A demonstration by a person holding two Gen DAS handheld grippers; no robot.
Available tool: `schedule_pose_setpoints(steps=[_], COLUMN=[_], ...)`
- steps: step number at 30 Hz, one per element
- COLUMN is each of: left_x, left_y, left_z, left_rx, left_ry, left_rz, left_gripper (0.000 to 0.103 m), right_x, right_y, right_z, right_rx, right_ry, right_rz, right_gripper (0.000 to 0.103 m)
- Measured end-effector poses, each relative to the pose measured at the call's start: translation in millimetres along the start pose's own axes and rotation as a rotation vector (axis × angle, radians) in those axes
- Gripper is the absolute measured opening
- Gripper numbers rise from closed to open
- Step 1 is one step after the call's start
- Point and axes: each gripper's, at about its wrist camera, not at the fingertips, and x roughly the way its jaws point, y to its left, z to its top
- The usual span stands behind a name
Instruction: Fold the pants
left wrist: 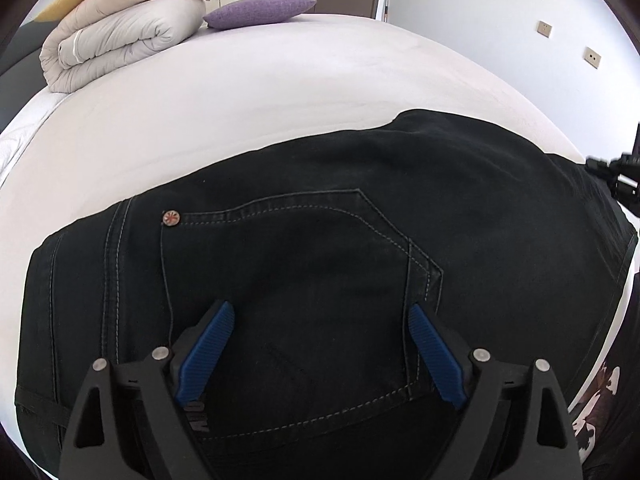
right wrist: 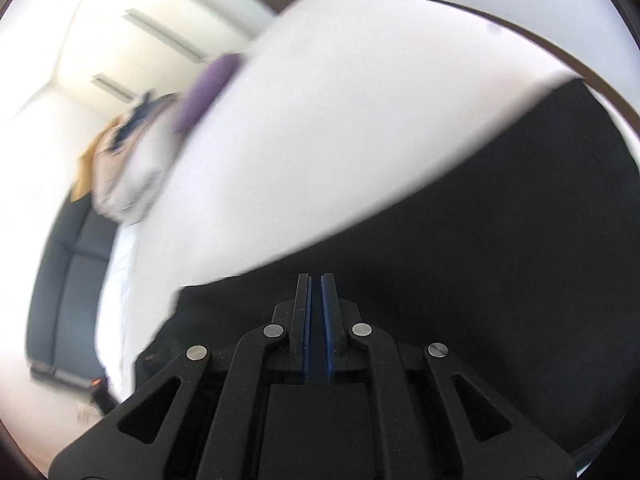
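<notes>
1. On the bed [left wrist: 280,92], one pair of black pants [left wrist: 320,240] lies flat, seat pocket up, filling the left view's lower half.
2. Left gripper [left wrist: 320,344]: fingers spread wide above the pocket, holding nothing.
3. Right gripper [right wrist: 316,300]: fingers pressed nearly together; blurred, cloth between them not discernible.
4. Advice: pinch both layers at the waistband edge, lift evenly.
5. Count: one rolled duvet [left wrist: 120,40] at 11 o'clock, one purple cushion [left wrist: 256,12] at 12.

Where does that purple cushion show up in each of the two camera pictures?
Left wrist view: the purple fabric cushion lies at the top centre, on the far end of the white bed, right of the rolled beige duvet.
Right wrist view: the same cushion is a blurred, tilted purple patch at upper left.
Shared landmark: the black denim pants spread on the bed.
</notes>
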Motion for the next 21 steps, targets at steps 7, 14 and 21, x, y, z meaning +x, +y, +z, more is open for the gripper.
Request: schedule_pose_setpoints(steps=[7,14,21], left_x=[1.5,3.6,4.0], left_y=[1.0,1.3,0.0], left_z=[-4.3,-0.3,-1.4], left_rx=[-0.01,-0.003,-0.003], left_ry=[0.005,0.01,0.007], left_rz=[0.004,0.005,0.008], left_gripper=[0.092,0.094,0.094], right_x=[140.5,114.8,-21.8], right_y=[93.2,20.9,-109.4], right_z=[-63.0,-33.5,51.0], right_rx=[-0.109,0.099,0.22], right_ry=[0.354,0.192,-0.205], right_rz=[0.178,0.145,-0.114], right_gripper=[0.006,0.0,0.0])
